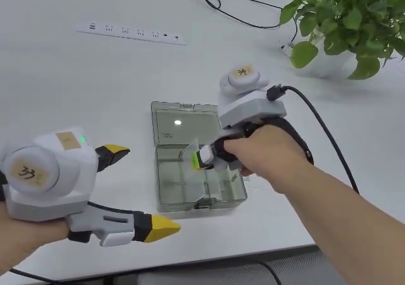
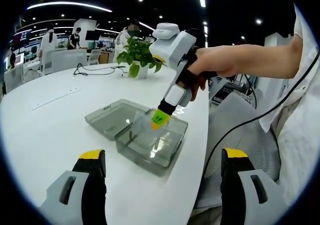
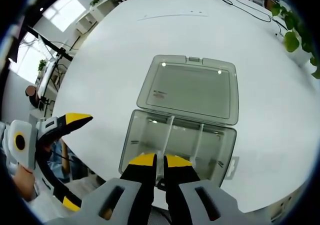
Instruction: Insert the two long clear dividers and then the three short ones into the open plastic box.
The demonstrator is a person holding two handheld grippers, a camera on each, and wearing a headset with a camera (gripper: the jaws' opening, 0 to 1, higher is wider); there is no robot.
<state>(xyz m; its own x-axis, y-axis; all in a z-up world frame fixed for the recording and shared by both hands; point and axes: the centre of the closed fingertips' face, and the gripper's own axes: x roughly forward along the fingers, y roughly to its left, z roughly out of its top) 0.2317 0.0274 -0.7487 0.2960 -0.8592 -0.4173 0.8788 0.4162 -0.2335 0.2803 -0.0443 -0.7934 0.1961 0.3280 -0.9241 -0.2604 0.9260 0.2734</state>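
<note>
Clear-plastic box (image 1: pixel 159 177) sits open near the worktop's (image 1: pixel 76 76) front edge. Right hand-held gripper (image 3: pixel 159 159), pinched on a long divider (image 3: pixel 166 132) (its twin (image 3: pixel 199 137) looks seated), should press straight down. Left hand-held gripper (image 1: pixel 140 187) gapes idle.

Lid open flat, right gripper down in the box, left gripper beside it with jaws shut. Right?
Not quite: the left gripper has its jaws wide open, not shut, as the left gripper view shows. The rest holds: the lid lies open flat and the right gripper is down in the box, gripping a divider.
</note>
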